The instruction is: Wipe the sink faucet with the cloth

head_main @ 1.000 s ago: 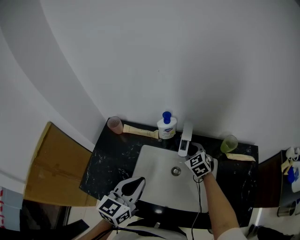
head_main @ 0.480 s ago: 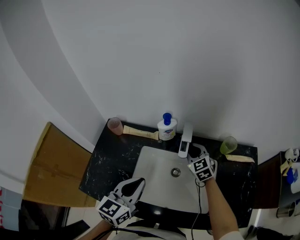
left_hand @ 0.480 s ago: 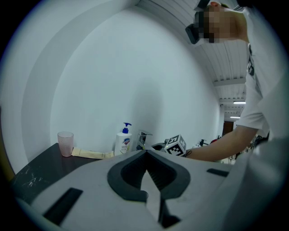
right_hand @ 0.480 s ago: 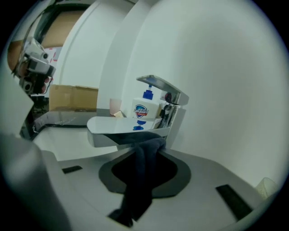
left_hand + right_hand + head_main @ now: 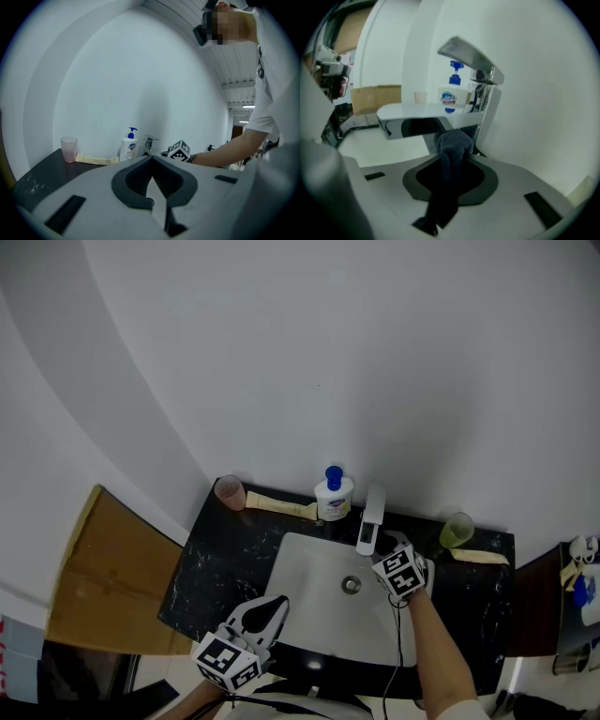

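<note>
The chrome faucet (image 5: 371, 520) stands at the back rim of the white sink (image 5: 309, 568). In the right gripper view its flat spout (image 5: 423, 120) runs left and its lever handle (image 5: 469, 56) juts out above. My right gripper (image 5: 452, 158) is shut on a dark grey cloth (image 5: 452, 142), whose bunched end presses against the faucet body just under the spout. In the head view this gripper (image 5: 388, 547) sits right of the faucet's base. My left gripper (image 5: 276, 602) hovers at the sink's front left edge, jaws together with nothing in them; its tips (image 5: 151, 159) point toward the faucet (image 5: 149, 145).
A blue-pump soap bottle (image 5: 333, 494) stands left of the faucet, a pink cup (image 5: 230, 491) at the counter's back left, a green cup (image 5: 457, 528) at the back right. Beige tubes (image 5: 281, 504) (image 5: 481, 556) lie along the black counter (image 5: 211, 563). Cardboard (image 5: 105, 577) leans at the left. The wall rises right behind.
The right gripper has rolled slightly while staying beside the faucet with the cloth. The left gripper has not moved.
</note>
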The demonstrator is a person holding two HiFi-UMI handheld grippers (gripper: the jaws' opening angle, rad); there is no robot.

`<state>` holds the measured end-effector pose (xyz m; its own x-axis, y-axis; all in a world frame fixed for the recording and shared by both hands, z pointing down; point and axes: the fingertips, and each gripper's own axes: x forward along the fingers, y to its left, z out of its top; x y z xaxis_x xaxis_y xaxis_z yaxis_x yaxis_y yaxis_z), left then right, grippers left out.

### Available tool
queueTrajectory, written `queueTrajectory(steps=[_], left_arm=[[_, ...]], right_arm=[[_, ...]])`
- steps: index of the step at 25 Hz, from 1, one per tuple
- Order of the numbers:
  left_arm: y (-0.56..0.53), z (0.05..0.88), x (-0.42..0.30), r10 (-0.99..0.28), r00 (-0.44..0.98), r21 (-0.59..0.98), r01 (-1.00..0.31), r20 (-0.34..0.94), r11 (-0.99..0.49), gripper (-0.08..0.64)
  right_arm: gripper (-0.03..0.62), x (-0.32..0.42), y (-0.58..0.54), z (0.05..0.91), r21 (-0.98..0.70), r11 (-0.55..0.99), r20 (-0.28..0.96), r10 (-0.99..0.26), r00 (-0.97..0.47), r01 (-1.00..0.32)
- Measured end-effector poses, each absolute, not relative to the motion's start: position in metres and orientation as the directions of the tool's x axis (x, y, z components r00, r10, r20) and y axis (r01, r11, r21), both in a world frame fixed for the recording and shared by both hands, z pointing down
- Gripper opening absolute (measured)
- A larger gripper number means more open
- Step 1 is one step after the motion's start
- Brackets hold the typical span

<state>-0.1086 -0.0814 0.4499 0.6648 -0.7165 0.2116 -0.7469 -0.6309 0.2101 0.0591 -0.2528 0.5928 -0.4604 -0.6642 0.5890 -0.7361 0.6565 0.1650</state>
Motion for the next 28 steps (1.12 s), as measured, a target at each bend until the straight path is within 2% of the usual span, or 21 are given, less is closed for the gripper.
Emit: queueTrajectory(steps=[3,7,10,13,15,19,23,28], left_arm=[[-0.083,0.448,-0.108,-0.717,0.666,0.21,-0.746,0.207,-0.632,0.002],[-0.082,0.449,-0.109,-0.715,0.667,0.211,-0.745,0.211,-0.633,0.002],[-0.083,0.451,-0.108,-0.714,0.667,0.21,-0.745,0.213,-0.633,0.002],[-0.084,0.45,-0.106,-0.715,0.668,0.212,-0.744,0.209,-0.633,0.002],[-0.085,0.448,-0.105,-0.715,0.667,0.212,-0.745,0.21,-0.633,0.002],[-0.086,0.448,-0.105,-0.717,0.666,0.215,-0.745,0.206,-0.631,0.002],[-0.089,0.445,-0.108,-0.721,0.662,0.213,-0.749,0.205,-0.627,0.002],[-0.091,0.448,-0.107,-0.716,0.668,0.217,-0.743,0.201,-0.633,0.002]], right_arm=[[0.077,0.061,-0.254,0.565,0.238,0.644,0.489,-0.726,-0.483,-0.727],[0.077,0.067,-0.254,0.561,0.276,0.609,0.45,-0.766,-0.46,-0.744],[0.077,0.066,-0.263,0.573,0.267,0.598,0.488,-0.76,-0.429,-0.756],[0.077,0.064,-0.262,0.601,0.207,0.625,0.589,-0.694,-0.414,-0.753],[0.077,0.063,-0.261,0.609,0.155,0.621,0.613,-0.67,-0.418,-0.769],[0.077,0.059,-0.257,0.595,0.188,0.644,0.569,-0.687,-0.452,-0.742],[0.077,0.061,-0.255,0.56,0.26,0.613,0.452,-0.76,-0.467,-0.746],[0.077,0.069,-0.262,0.565,0.287,0.57,0.449,-0.79,-0.417,-0.77]])
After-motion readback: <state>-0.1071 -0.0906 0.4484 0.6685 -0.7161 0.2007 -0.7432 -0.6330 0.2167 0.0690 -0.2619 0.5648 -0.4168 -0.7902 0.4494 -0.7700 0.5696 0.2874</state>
